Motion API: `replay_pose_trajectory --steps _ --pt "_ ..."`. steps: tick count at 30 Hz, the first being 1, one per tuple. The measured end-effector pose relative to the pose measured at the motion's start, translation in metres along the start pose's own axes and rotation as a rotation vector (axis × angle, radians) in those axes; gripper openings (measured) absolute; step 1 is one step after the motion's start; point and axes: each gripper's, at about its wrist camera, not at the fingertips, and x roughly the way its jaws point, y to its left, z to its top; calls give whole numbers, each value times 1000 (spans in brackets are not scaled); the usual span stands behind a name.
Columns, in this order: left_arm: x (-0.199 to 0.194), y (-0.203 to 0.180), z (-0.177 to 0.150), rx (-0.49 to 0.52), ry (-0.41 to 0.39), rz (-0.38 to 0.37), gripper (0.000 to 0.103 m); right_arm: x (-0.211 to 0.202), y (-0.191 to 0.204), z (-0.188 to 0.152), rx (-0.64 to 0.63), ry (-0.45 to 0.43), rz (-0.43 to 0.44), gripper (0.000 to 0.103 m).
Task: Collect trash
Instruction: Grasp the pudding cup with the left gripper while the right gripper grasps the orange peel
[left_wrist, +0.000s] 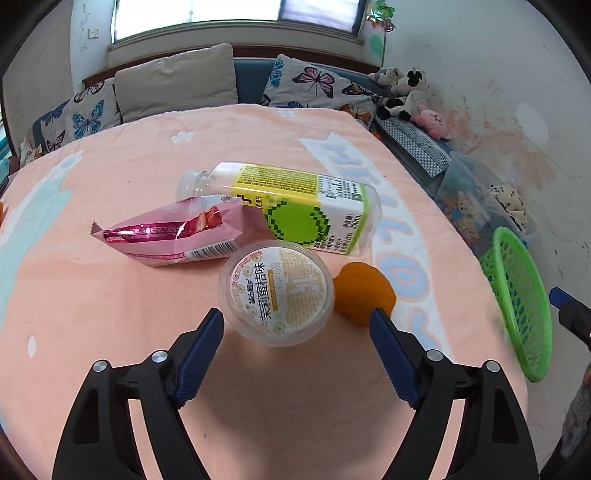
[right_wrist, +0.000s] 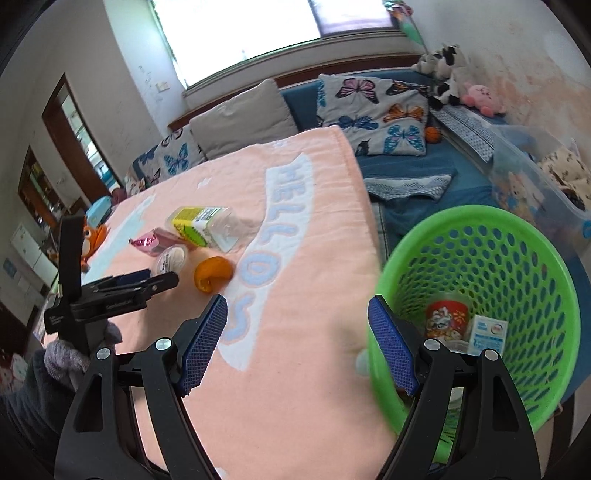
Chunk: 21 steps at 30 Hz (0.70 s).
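On the pink tablecloth (left_wrist: 110, 314) lie a clear jelly cup (left_wrist: 275, 291) with a printed lid, an orange peel (left_wrist: 364, 291), a pink snack bag (left_wrist: 170, 236) and a plastic bottle (left_wrist: 295, 203) with a yellow-green label. My left gripper (left_wrist: 297, 332) is open, its fingers just short of the cup on either side. My right gripper (right_wrist: 297, 325) is open and empty at the table's right edge, its right finger (right_wrist: 393, 347) in front of the rim of a green basket (right_wrist: 517, 258). The basket holds a red cup (right_wrist: 445, 319) and a small white carton (right_wrist: 487, 334).
A sofa with butterfly cushions (left_wrist: 317, 85) and plush toys (left_wrist: 406, 92) runs behind the table. A clear storage bin (right_wrist: 535, 177) stands right of the basket. An orange plush toy (right_wrist: 92, 236) sits at the table's left edge.
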Motion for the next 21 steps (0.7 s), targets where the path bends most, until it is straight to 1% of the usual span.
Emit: replay_pose_trajectory --steps 5,10,15,21 --pt "10 1 2 -6 -1 12 78 13 15 4 -47 22 6 79" --pt "15 5 4 -7 -1 0 63 25 27 6 -83 41 18 79" --pt "12 8 4 -15 -18 -17 63 40 43 10 -123 55 35 79" --pt "-5 16 0 -20 -38 -24 62 60 64 12 -181 83 51 79"
